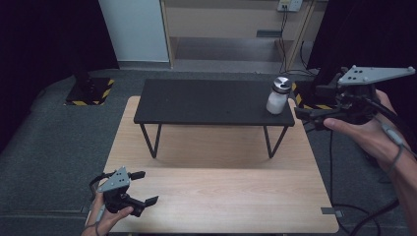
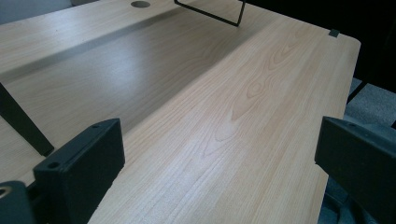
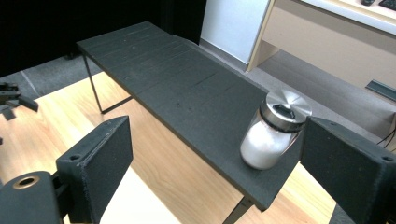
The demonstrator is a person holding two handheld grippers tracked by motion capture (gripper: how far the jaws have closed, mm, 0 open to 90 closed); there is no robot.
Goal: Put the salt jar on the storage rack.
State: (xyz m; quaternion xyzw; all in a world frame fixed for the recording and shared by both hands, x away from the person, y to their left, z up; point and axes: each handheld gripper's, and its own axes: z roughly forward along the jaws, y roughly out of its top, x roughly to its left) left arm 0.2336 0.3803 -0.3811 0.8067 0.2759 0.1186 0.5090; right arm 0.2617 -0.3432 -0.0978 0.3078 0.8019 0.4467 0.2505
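A white-filled shaker jar (image 1: 277, 96) with a metal lid stands near the right end of the black shelf (image 1: 206, 102) on the table (image 1: 221, 196). The right tongs (image 1: 307, 114), released, sit just beside it; they probably should close level below the lid. The left tongs (image 1: 142, 188) rest released, empty.

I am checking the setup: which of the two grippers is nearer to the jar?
The right gripper, held beside the black shelf's right end, right next to the jar. The left gripper sits low over the wooden table's near left corner.
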